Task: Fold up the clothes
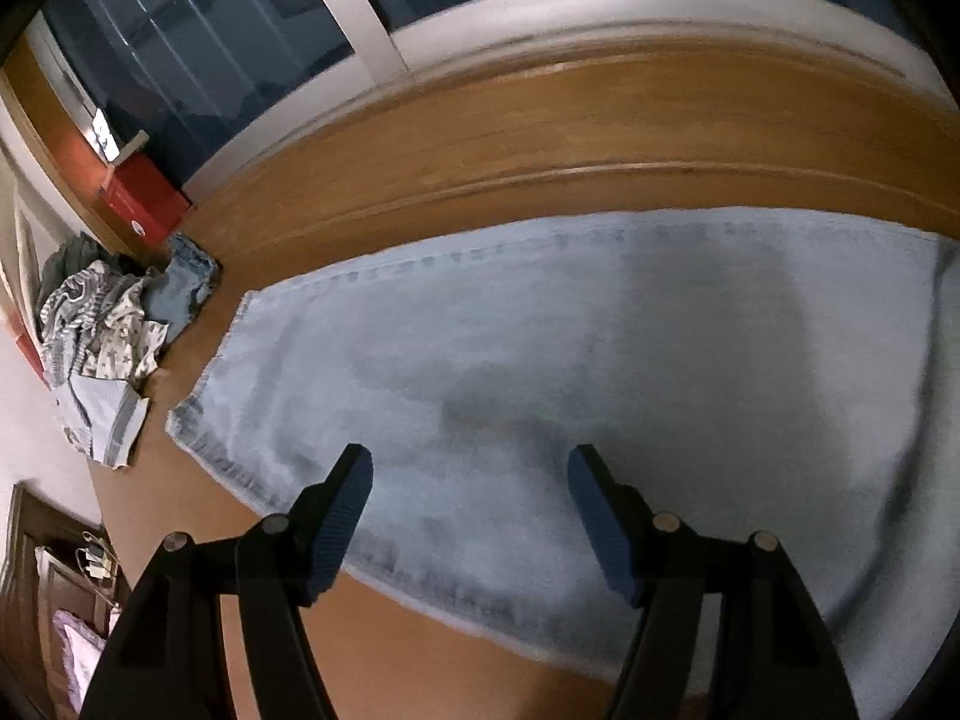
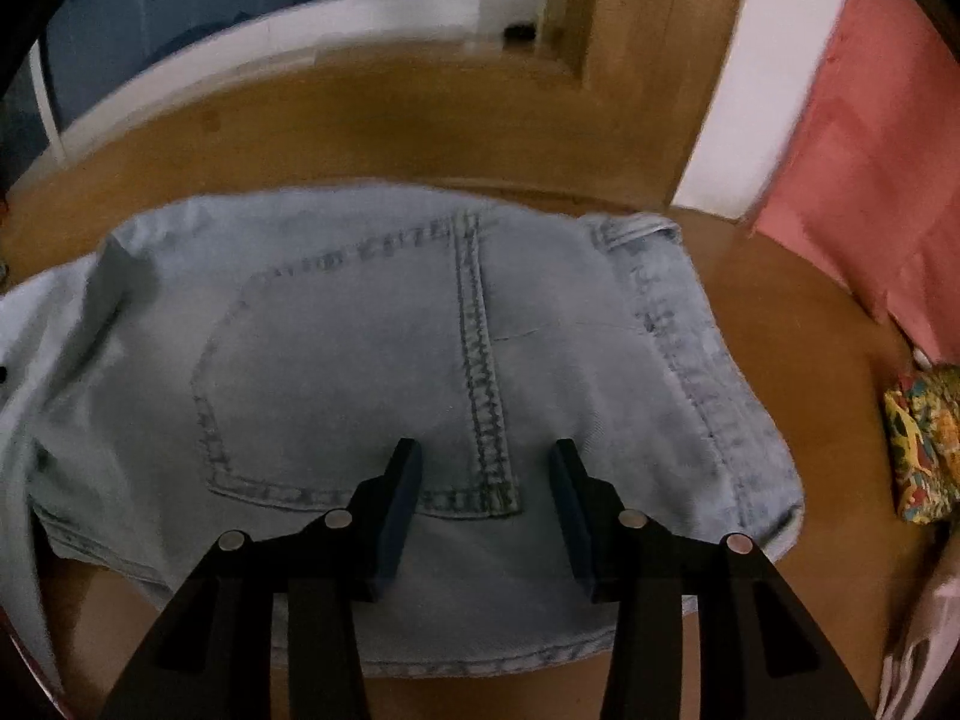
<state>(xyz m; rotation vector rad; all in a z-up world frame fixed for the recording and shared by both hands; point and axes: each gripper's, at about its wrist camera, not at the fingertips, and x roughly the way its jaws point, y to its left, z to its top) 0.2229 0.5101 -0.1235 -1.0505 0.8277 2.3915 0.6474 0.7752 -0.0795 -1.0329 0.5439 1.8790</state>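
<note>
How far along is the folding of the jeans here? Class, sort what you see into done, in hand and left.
Done: the light blue jeans lie flat on the wooden surface, apparently folded lengthwise, back pocket up. In hand: nothing is gripped; the left gripper hovers open over the leg and the right gripper open over the seat. Left: folding the jeans across, then the pile of clothes to the side.

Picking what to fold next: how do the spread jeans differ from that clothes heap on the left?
The jeans lie flat and spread out; the clothes heap is crumpled and piled. The jeans are one plain light-blue piece; the heap mixes patterned and denim fabrics. Both rest on the wooden surface.
</note>
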